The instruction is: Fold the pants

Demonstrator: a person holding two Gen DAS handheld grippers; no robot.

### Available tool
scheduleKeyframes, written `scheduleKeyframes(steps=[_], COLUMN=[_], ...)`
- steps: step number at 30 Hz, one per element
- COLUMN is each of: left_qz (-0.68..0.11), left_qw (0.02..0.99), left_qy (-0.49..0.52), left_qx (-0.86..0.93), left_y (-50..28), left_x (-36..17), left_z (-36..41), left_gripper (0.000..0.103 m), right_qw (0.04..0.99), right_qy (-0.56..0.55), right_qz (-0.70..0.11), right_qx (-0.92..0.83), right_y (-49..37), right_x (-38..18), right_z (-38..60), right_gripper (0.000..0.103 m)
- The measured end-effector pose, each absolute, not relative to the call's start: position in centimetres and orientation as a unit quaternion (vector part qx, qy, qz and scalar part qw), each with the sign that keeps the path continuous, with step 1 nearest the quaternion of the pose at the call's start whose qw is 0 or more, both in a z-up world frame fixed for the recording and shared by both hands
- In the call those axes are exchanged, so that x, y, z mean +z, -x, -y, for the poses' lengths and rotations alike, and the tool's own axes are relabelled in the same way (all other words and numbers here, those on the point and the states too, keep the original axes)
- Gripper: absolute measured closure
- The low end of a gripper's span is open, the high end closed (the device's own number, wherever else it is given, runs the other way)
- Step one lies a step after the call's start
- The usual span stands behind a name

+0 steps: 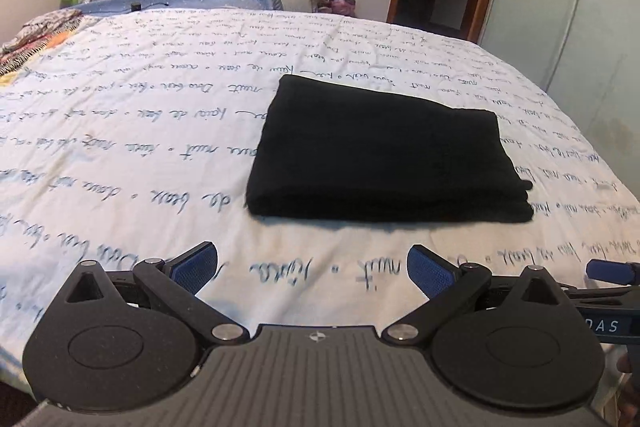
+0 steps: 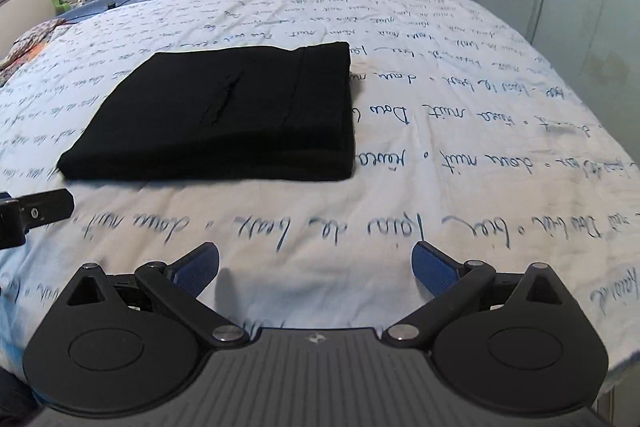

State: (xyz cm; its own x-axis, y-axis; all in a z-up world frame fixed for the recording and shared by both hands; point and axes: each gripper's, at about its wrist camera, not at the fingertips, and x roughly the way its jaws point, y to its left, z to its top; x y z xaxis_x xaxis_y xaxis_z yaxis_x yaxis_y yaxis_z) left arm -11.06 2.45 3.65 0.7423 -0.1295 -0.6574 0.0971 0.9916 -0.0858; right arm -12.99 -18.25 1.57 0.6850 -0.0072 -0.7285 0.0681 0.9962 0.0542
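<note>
Both tools (image 1: 313, 263) (image 2: 316, 263) gape wide, empty, off pants (image 1: 384, 151).

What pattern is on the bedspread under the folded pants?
White bedspread with rows of dark blue handwritten script; clearest in the right wrist view.

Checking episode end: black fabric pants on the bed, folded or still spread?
Folded. The black fabric pants lie as a compact, layered rectangle on the white script-printed bedspread; both grippers are open and clear of them.
</note>
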Motion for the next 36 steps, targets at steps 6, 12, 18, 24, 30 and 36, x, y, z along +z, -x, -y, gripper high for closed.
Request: scheduleKeyframes(steps=[6, 12, 18, 24, 30, 36], left_qz=[-0.338, -0.312, -0.300, -0.301, -0.306, -0.310], left_qw=[0.938, 0.946, 0.950, 0.949, 0.947, 0.946], left_qy=[0.027, 0.026, 0.044, 0.051, 0.063, 0.068], left_qx=[-0.070, -0.081, -0.080, -0.080, -0.078, -0.071], left_y=[14.4, 18.0, 19.7, 19.4, 19.6, 19.5], left_x=[4.0, 4.7, 5.2, 5.6, 5.3, 5.3], left_z=[-2.9, -3.0, -3.6, -3.6, -4.0, -4.3], left_gripper=[0.001, 0.001, 0.001, 0.001, 0.001, 0.001], right_qw=[0.924, 0.930, 0.936, 0.941, 0.942, 0.938], right_qy=[-0.037, -0.036, -0.029, -0.023, -0.015, -0.004], right_qz=[-0.380, -0.366, -0.350, -0.338, -0.335, -0.347], right_qx=[-0.026, -0.020, -0.023, -0.021, -0.028, -0.014], right_y=[16.5, 20.1, 22.7, 23.3, 23.3, 23.0], right_x=[1.9, 2.3, 3.1, 3.2, 2.9, 2.3], right_z=[17.4, 16.3, 15.6, 14.7, 14.4, 13.7], right_gripper=[0.000, 0.000, 0.000, 0.000, 0.000, 0.000])
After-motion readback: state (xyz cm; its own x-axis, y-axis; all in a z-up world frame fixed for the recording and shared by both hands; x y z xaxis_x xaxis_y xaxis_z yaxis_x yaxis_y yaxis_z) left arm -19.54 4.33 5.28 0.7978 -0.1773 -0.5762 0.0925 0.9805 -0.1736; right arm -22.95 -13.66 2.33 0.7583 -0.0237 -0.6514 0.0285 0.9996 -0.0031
